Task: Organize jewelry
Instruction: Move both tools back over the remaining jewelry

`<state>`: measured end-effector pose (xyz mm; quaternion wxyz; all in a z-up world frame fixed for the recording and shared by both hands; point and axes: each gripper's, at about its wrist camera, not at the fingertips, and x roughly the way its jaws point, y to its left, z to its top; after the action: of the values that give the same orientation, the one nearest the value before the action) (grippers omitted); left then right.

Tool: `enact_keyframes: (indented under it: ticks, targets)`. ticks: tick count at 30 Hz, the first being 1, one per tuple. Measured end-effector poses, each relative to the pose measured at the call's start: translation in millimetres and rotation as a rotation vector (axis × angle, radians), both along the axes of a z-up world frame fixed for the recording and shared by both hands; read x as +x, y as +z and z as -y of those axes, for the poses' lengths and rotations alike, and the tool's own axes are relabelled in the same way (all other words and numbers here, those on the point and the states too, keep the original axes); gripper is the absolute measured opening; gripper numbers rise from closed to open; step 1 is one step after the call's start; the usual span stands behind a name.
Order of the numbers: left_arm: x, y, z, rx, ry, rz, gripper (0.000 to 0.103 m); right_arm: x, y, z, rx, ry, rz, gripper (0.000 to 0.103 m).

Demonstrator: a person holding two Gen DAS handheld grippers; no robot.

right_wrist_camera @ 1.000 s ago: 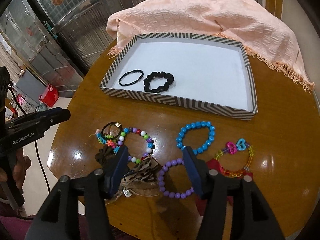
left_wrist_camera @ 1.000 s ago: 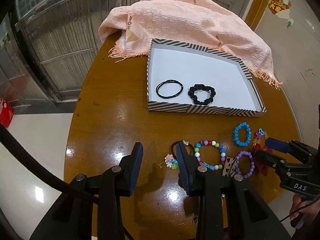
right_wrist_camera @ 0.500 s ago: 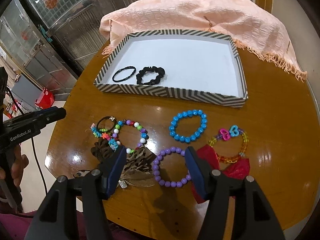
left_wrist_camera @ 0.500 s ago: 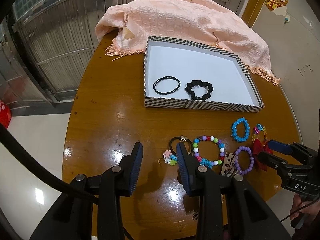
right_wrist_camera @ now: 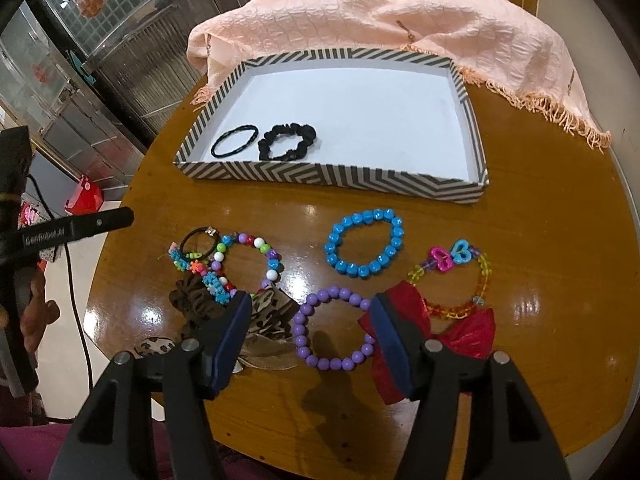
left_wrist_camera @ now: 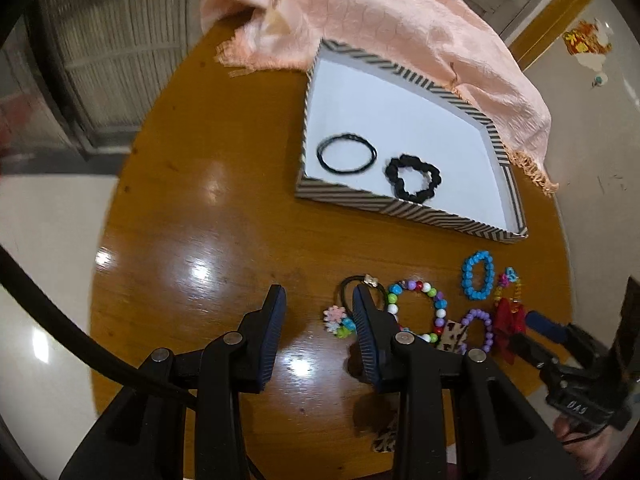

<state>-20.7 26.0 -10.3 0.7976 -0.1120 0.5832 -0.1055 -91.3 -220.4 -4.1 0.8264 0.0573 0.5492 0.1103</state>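
Both jaws stand apart, empty. Left gripper (left_wrist_camera: 316, 300) hangs over bare worktop (left_wrist_camera: 192, 208), its right finger just beside a black hair tie with charm (left_wrist_camera: 362, 285). My right gripper (right_wrist_camera: 310, 308) frames the purple bead bracelet (right_wrist_camera: 334, 328), not touching it. Nearby on the wood: blue bead bracelet (right_wrist_camera: 364, 242), multicolour bead bracelet (right_wrist_camera: 250, 260), red bow (right_wrist_camera: 460, 330), leopard scrunchie (right_wrist_camera: 268, 316). Striped tray (right_wrist_camera: 332, 178) holds a thin black band (right_wrist_camera: 234, 141) and black scrunchie (right_wrist_camera: 286, 142). Peach scarf (right_wrist_camera: 400, 12) lies behind.
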Motion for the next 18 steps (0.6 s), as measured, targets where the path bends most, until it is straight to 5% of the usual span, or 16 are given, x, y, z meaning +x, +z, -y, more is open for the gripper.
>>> enact_keyframes:
  ticks: [18]
  targets:
    - [25.5, -39.3, 38.7, 0.093, -0.139, -0.151, 0.035, 13.5, -6.2, 23.5, 0.015, -0.069, -0.028, 0.065]
